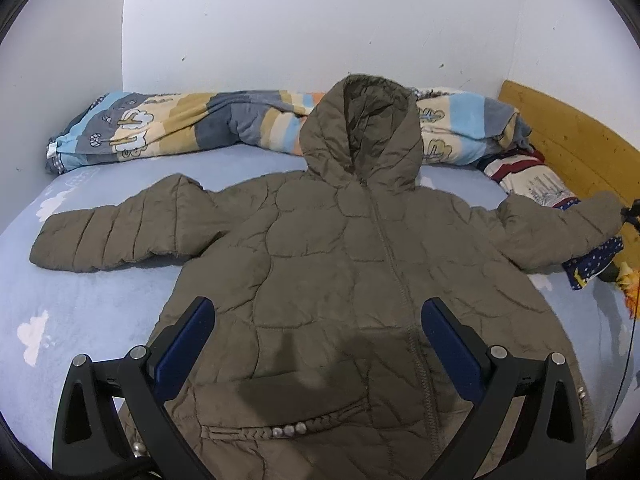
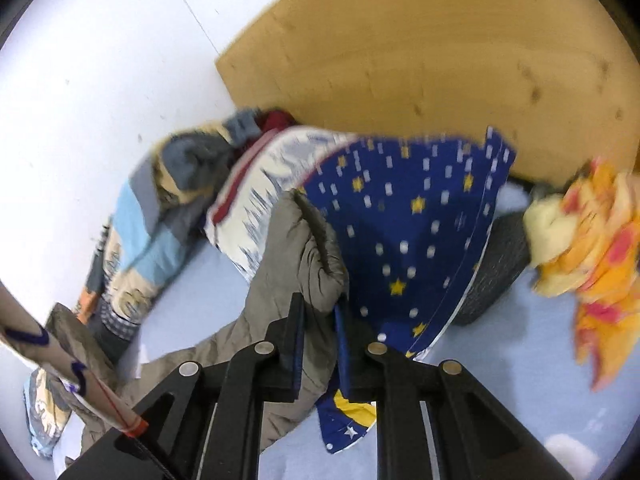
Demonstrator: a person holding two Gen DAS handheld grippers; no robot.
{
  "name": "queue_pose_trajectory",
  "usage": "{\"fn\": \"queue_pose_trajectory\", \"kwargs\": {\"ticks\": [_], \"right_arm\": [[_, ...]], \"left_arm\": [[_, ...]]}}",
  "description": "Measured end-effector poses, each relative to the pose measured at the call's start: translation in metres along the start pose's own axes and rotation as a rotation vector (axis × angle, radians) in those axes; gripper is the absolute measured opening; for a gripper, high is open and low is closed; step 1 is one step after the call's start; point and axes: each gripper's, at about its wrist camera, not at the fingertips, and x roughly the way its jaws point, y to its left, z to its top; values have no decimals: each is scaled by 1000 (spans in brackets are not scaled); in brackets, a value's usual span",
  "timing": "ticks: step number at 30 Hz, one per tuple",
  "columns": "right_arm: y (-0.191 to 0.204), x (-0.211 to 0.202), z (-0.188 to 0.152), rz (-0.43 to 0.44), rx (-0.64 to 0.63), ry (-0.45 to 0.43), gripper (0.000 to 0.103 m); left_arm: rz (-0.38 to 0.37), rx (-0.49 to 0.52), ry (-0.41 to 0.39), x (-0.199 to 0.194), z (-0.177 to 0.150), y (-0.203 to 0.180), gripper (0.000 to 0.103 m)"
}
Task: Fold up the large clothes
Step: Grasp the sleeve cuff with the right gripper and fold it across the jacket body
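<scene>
Bed, pale-blue sheet with white cloud print (image 1: pixel 80 304): open sheet to the left of and below the left sleeve, a narrower strip on the right; white wall (image 1: pixel 280 20) bounds the far side.

Rolled blanket, striped blue, tan and grey fleece (image 1: pixel 180 124): lies along the wall edge, behind the hood.

Olive-brown quilted hooded jacket (image 1: pixel 320 240): spread flat, front up, zip closed, across the middle of the bed; hood toward the wall, left sleeve (image 1: pixel 112 236) stretched out flat across the sheet.

Left gripper (image 1: pixel 318 340): black frame, blue pads, jaws standing wide apart above the jacket's lower front; nothing between them.

Right sleeve cuff (image 2: pixel 316 276): raised over a dark-blue pillow with yellow stars (image 2: pixel 420 240).

Right gripper (image 2: pixel 320 344): jaws drawn nearly together, pads pinching the cuff fabric; the picture is motion-blurred.

Light wooden headboard (image 2: pixel 420 60): closes the right edge, just behind the pillow.

Orange-and-yellow crumpled cloth (image 2: pixel 592 252): at the far right, near the headboard.
</scene>
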Motion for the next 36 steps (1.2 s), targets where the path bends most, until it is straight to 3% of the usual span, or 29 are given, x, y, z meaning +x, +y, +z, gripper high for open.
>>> {"fn": "queue_pose_trajectory", "kwargs": {"ticks": [3, 10, 18, 27, 36], "right_arm": [[21, -39, 14, 25, -32, -48, 15], [113, -118, 33, 153, -141, -105, 14], [232, -171, 0, 308, -300, -88, 14], [354, -172, -106, 477, -486, 40, 13], [432, -102, -253, 545, -619, 270, 13]], "left_arm": [[-4, 1, -29, -9, 2, -2, 103], [-17, 1, -60, -22, 5, -4, 103], [-31, -9, -86, -37, 7, 0, 103], [-25, -55, -84, -44, 6, 20, 103], [-12, -80, -63, -39, 4, 35, 103]]}}
